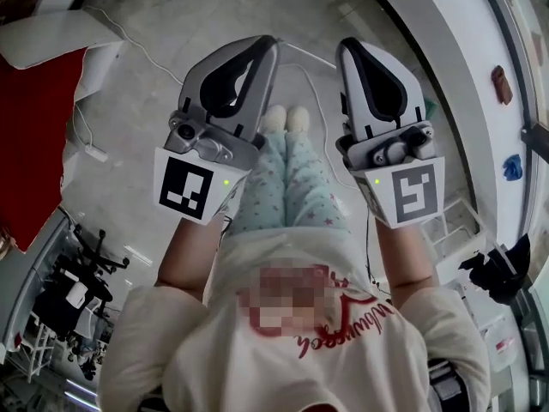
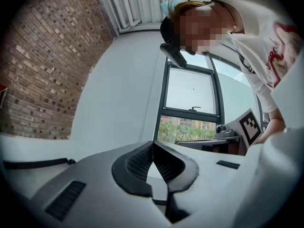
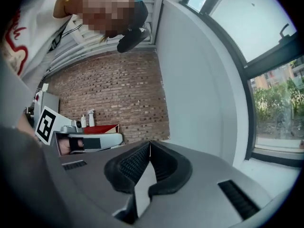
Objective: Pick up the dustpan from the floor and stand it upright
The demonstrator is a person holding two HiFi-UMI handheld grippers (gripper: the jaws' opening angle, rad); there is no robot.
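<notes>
- left gripper (image 1: 268,41): jaws pressed together, empty.
- right gripper (image 1: 346,45): jaws pressed together, empty.
- dustpan: in no view.
- advice: find the dustpan first, then spread one gripper's jaws before reaching down.

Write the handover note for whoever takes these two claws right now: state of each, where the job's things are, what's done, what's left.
Left claw: shut, pads together, nothing between them.
Right claw: shut, also empty.
Both are held side by side in front of the person's legs, above the floor.
Dustpan: it shows in none of the three views, so find it first.
Done: nothing that shows.
Left: locate the dustpan, open a claw, grip it, lift it and stand it upright.
</notes>
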